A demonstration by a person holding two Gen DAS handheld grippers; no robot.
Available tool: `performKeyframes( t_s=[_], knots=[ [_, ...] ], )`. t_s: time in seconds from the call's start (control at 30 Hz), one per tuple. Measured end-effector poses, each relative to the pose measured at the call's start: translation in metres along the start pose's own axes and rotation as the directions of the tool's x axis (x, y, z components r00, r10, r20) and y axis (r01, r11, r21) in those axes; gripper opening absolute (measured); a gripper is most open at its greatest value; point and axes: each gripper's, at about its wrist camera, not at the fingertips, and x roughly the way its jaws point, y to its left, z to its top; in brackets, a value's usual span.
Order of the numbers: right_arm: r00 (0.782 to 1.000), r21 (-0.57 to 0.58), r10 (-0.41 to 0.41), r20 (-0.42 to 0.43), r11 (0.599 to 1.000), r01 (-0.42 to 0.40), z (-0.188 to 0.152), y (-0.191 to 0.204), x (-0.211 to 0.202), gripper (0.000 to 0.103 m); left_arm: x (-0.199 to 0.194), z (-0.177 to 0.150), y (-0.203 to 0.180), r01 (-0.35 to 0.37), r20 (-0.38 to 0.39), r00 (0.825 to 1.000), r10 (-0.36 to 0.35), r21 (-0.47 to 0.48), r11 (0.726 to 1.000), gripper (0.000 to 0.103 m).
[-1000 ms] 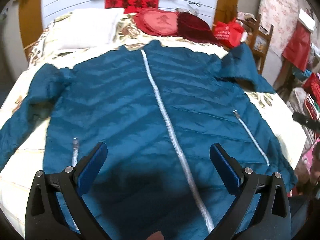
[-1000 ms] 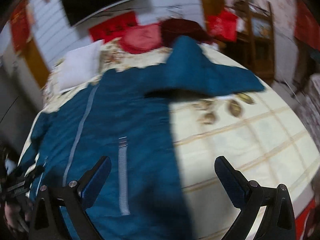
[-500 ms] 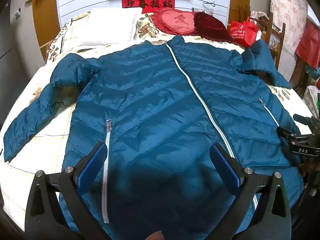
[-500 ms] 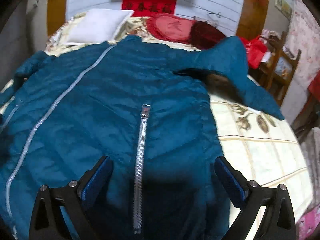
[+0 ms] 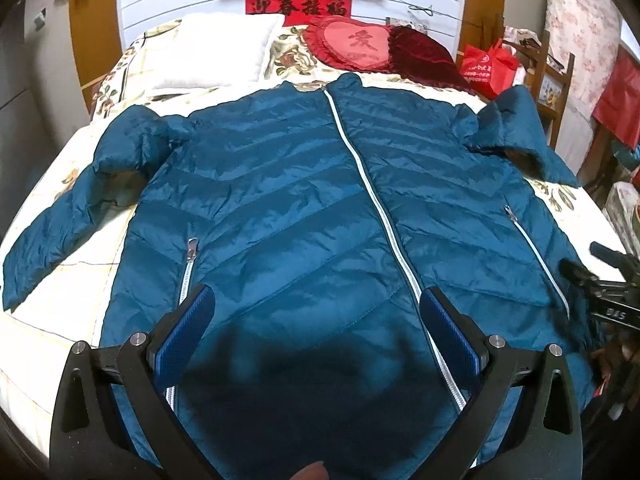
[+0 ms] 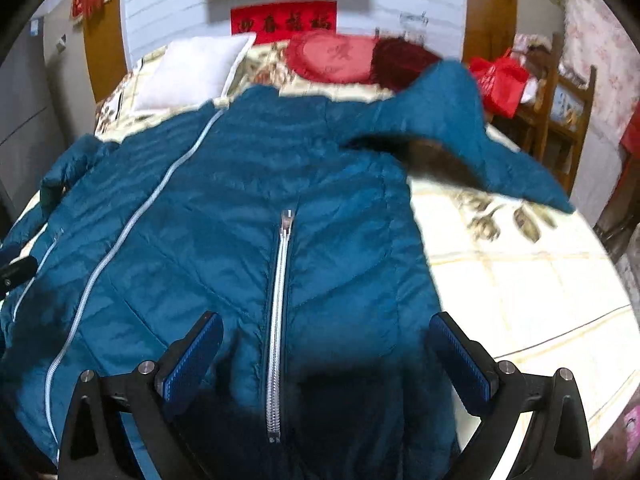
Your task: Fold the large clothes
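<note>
My left claw [image 5: 316, 332] hangs spread over the jacket [image 5: 320, 220] hem; my right claw [image 6: 326, 354] spread likewise, astride a pocket zipper [image 6: 280, 312]. Jacket flat, front up, on the bed [image 5: 60, 312]. Only the left view shows both sleeves. Long axis hem-near, collar far toward the white pillow [image 5: 216, 52].

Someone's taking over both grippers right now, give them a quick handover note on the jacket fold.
Left gripper: open, empty, above the jacket hem.
Right gripper: open, empty, over the right pocket zipper.
Blue puffer jacket: front up, zipped, spread on the bed. Left sleeve lies out flat; right sleeve is bunched near the shoulder.
Done: laid out only, no fold visible.
Left: fold in both sleeves, then the body.
</note>
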Motion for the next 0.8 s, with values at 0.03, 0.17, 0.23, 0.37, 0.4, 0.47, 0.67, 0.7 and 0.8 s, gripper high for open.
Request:
performKeyframes(
  t_s=[0.03,0.17,0.23,0.37,0.4,0.47,0.67,0.7,0.8],
  knots=[
    [0.999,0.002,-0.007,0.033,1.000,0.007,0.001,0.000,-0.008,0.102,0.000,0.000,0.000,-0.006,0.000,1.000,0.006,-0.003,1.000,0.103],
    [0.975,0.015,-0.007,0.223,1.000,0.004,0.008,0.012,-0.039,0.102,0.003,0.001,0.002,-0.048,-0.006,0.999,0.048,-0.011,0.999,0.103],
    [0.958,0.007,0.025,0.285,1.000,-0.029,0.009,0.020,-0.043,0.102,0.007,0.001,0.002,-0.058,-0.018,0.998,0.057,-0.015,0.998,0.103],
    [0.955,-0.034,0.078,0.285,0.997,-0.072,0.019,0.041,-0.040,0.102,0.018,0.002,0.003,-0.064,-0.038,0.997,0.062,-0.038,0.997,0.103],
    [0.954,-0.040,0.097,0.284,0.995,-0.089,0.021,0.044,-0.038,0.102,0.021,0.003,0.004,-0.065,-0.046,0.997,0.063,-0.047,0.997,0.103],
    [0.959,-0.042,0.100,0.265,0.995,-0.092,0.027,0.052,-0.030,0.102,0.026,0.005,0.008,-0.052,-0.050,0.998,0.049,-0.073,0.996,0.103],
    [0.974,-0.080,0.027,0.225,0.997,-0.009,0.034,0.075,0.001,0.102,0.044,0.015,0.015,-0.100,-0.026,0.995,0.098,-0.121,0.988,0.103],
    [0.973,-0.082,0.017,0.230,0.997,0.002,0.032,0.075,0.003,0.102,0.047,0.018,0.017,-0.110,-0.022,0.994,0.108,-0.137,0.985,0.103],
    [0.981,-0.080,0.059,0.187,0.996,-0.044,0.026,0.076,0.016,0.102,0.056,0.018,0.018,-0.096,-0.012,0.995,0.096,-0.150,0.984,0.103]
  ],
)
